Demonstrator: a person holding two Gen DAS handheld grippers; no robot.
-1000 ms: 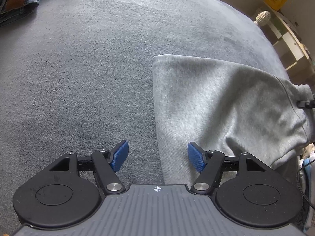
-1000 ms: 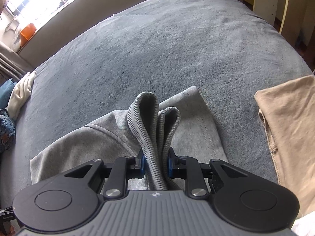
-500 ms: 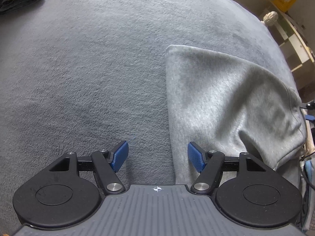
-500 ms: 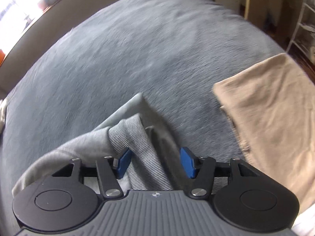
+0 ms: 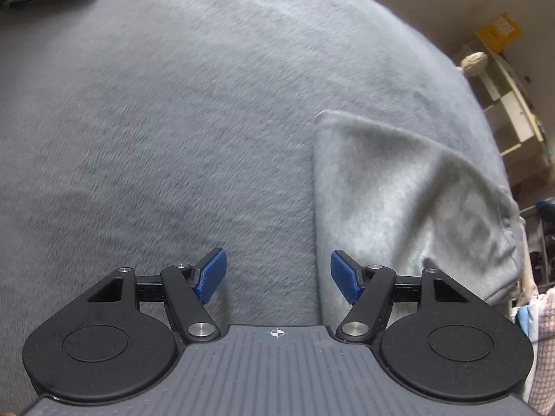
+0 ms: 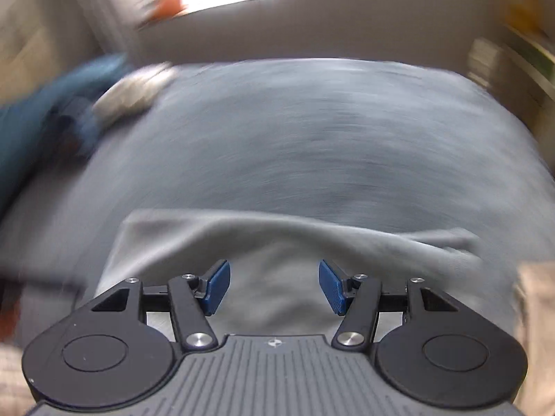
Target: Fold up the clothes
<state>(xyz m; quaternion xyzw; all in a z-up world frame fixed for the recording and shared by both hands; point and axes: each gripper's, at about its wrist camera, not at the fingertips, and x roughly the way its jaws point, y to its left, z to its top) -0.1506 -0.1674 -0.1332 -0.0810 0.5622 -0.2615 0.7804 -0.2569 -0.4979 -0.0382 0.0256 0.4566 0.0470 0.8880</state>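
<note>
Both claws are standing wide open and holding nothing. The left claw [image 5: 277, 279] is hovering low over the bed [image 5: 173, 121], its right pad at the left edge of the grey garment [image 5: 399, 201]. The right claw [image 6: 274, 286] is hanging just above the same garment [image 6: 277, 291], which is lying in front of it with a long ridge running across from left to right.

The garment is lying on the grey bed cover, doubled over at least once: its left edge is looking straight and clean, while the far right part is bunching and rising in a loose hump. That would fit either a fold just laid down or a piece waiting for another fold, and I cannot say which. Whichever it is, the work is calling for flat layers: any grip should be taking both layers at a corner or hem, not a single skin of fabric, and the ridge should be pressed out so that edges are lining up.

Much is hard to read. The right wrist view is smearing badly, so the blue and white heap [image 6: 69, 104] at the bed's far left is only a blur, and the tan cloth [image 6: 537, 298] is cut off at the frame's right. The garment's near edge is hiding under both claw bodies, and what kind of garment it is cannot be made out.
</note>
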